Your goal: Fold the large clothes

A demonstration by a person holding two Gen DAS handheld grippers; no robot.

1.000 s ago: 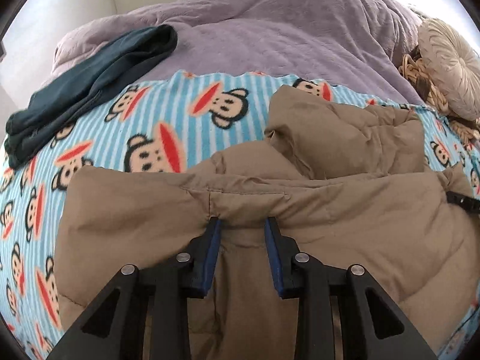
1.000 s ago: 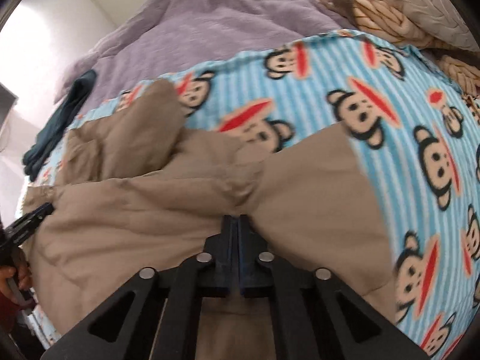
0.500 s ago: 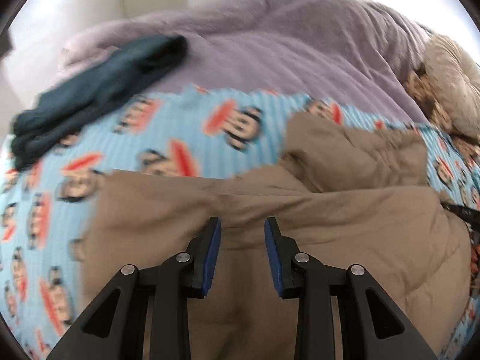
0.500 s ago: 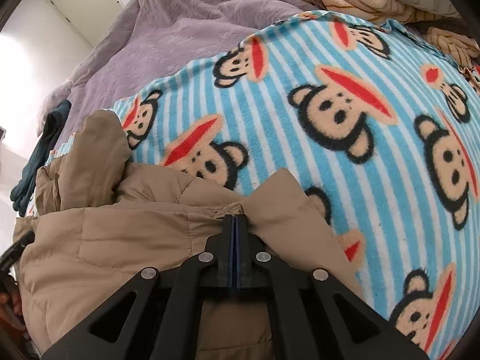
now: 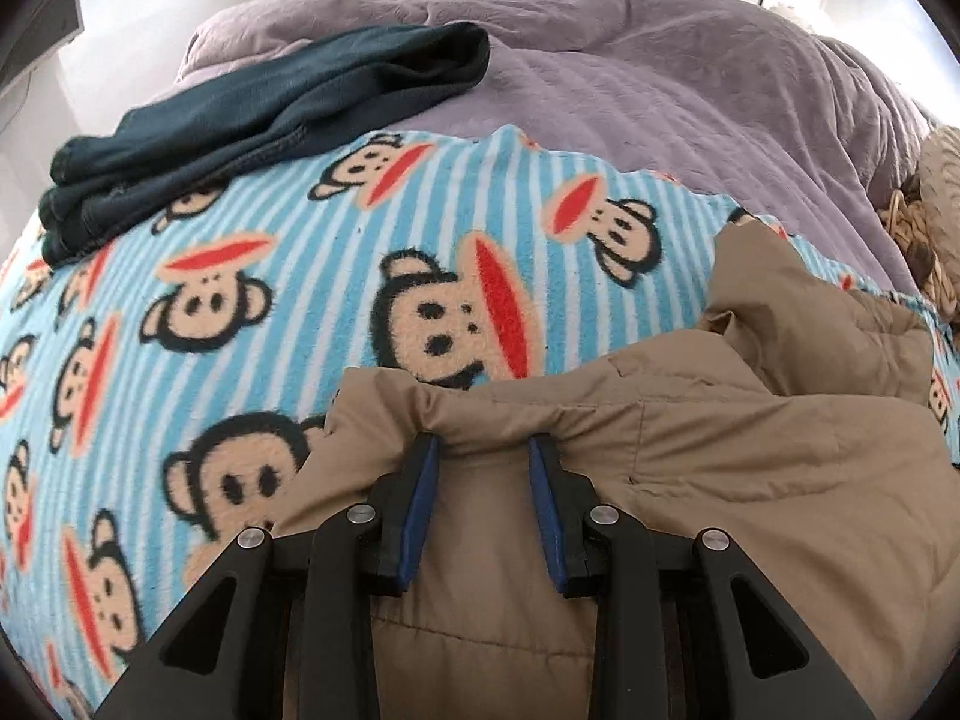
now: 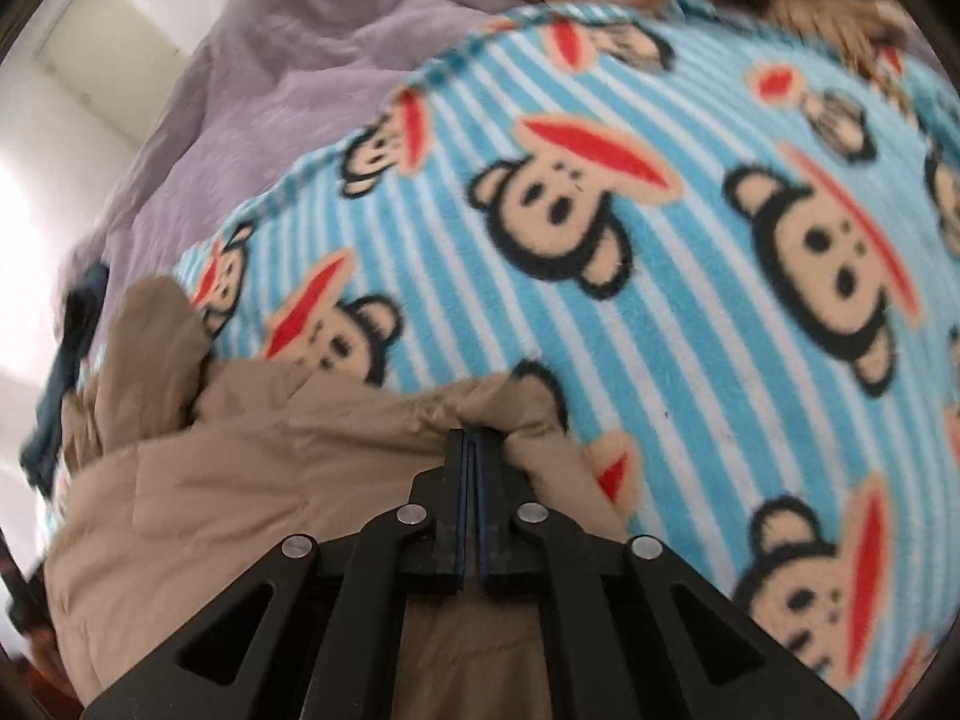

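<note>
A tan padded jacket (image 5: 690,456) lies bunched on a blue striped monkey-print blanket (image 5: 252,324). My left gripper (image 5: 483,450) has its jaws apart, with a fold of the jacket's edge draped over the fingertips. In the right wrist view the jacket (image 6: 252,480) fills the lower left. My right gripper (image 6: 471,441) is shut on the jacket's edge, which bunches around the tips above the blanket (image 6: 690,276).
A folded dark teal garment (image 5: 258,114) lies at the far left on a purple quilt (image 5: 660,90), and shows as a dark strip (image 6: 72,360) in the right view. A woven basket and cushion (image 5: 924,222) sit at the far right.
Both grippers have pulled the jacket toward me. More blanket shows beyond its edge in both views. The right gripper stays shut on the fabric; the left stays open.
</note>
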